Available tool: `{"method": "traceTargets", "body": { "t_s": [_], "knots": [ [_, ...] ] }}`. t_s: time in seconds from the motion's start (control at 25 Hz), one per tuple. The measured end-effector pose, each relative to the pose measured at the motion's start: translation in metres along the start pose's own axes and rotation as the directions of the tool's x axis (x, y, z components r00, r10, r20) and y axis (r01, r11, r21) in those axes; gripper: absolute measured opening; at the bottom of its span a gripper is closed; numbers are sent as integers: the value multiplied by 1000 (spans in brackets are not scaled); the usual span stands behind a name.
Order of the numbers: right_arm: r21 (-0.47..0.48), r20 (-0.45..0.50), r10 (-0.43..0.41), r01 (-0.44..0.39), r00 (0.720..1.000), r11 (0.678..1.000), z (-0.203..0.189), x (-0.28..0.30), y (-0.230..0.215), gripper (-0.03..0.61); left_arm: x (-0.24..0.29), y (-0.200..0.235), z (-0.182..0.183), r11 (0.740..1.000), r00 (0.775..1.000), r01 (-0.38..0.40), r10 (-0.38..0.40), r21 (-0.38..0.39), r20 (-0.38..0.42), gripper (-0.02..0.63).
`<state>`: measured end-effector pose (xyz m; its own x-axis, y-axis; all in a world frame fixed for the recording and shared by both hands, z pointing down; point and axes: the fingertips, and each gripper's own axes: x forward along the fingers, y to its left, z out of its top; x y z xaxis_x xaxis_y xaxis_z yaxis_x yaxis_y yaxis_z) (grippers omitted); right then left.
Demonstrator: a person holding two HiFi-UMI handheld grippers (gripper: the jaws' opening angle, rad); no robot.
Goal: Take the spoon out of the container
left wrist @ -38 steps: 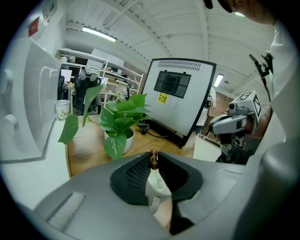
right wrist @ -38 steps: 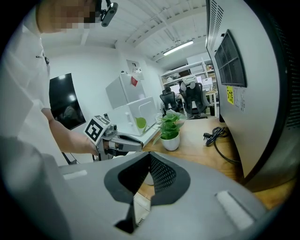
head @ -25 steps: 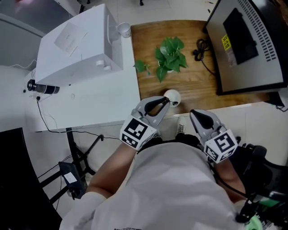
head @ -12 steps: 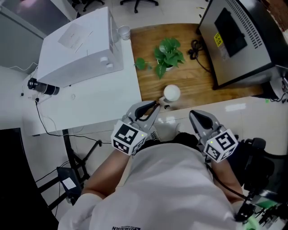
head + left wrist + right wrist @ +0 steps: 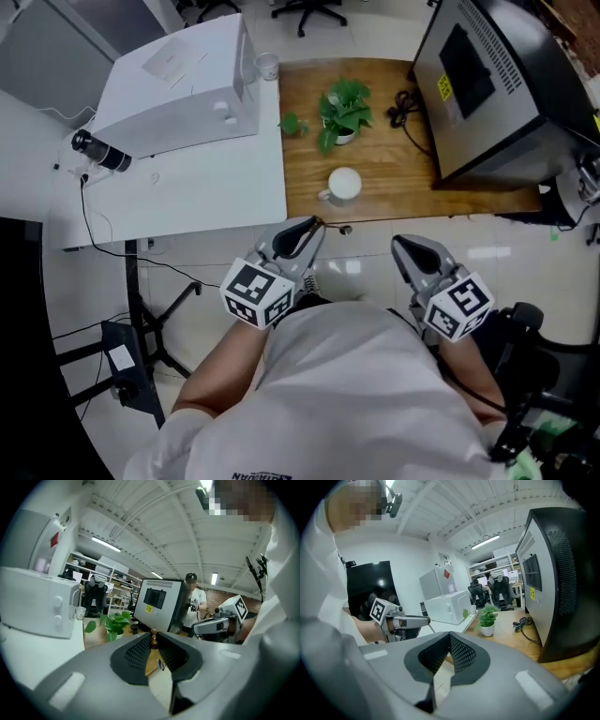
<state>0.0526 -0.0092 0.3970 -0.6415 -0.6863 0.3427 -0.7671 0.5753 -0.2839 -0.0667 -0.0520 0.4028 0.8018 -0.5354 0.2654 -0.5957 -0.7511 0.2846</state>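
Wooden table (image 5: 389, 183): brown top that carries a white cup, a potted plant (image 5: 339, 111) and a large dark cabinet (image 5: 487, 84) at its right end.
White cup (image 5: 344, 184): stands upright near the table's front edge, handle to the left, with nothing sticking out of it.
Spoon (image 5: 336, 228): out of the cup and apart from it – it juts from the left gripper's tips at the table's front edge, the small bowl end pointing right. In the left gripper view its brown, beaded handle end (image 5: 153, 638) rises between the two pads and the bowl hangs lower in the gap.
Left gripper (image 5: 309, 228): jaws drawn in on the spoon's handle, with only a narrow gap left between them; it hangs over the tiled floor (image 5: 361, 272) just in front of the table.
Right gripper (image 5: 403, 246): to the right of the left one, also over the floor – its own view shows the pad tips (image 5: 450, 637) meeting with nothing between them.
White table (image 5: 187, 202): joins the wooden one on the left and bears a white box-shaped appliance (image 5: 178, 84).
Person: white shirt (image 5: 356, 403) fills the lower head view, with both forearms reaching forward.
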Motion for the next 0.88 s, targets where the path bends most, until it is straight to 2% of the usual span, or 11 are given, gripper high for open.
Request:
{"method": "traceTargets", "body": {
  "t_s": [0.08,0.28,0.44,0.52,0.68,0.88],
  "knots": [
    [-11,1,31,-31,1000,999,-4,-19,2,6,-2,-19,-7,999,1000,-27,27,-37,8,54],
    [-30,4,70,-70,998,997,-20,-66,2,6,-11,-74,-24,996,996,-93,93,2,9,54],
    [-48,-20,101,-102,995,994,-34,-94,2,5,-21,-102,-32,988,988,-149,150,-41,38,53],
    [-55,-29,119,-120,992,991,-40,-104,5,6,-28,-113,-34,984,983,-174,176,-39,44,53],
    [-61,-16,116,-117,993,991,-43,-117,11,5,-42,-132,-41,983,983,-181,181,-10,17,54],
    [-48,19,93,-92,995,995,-37,-118,22,5,-56,-132,-46,986,986,-166,167,12,-11,52]
  ]
}}
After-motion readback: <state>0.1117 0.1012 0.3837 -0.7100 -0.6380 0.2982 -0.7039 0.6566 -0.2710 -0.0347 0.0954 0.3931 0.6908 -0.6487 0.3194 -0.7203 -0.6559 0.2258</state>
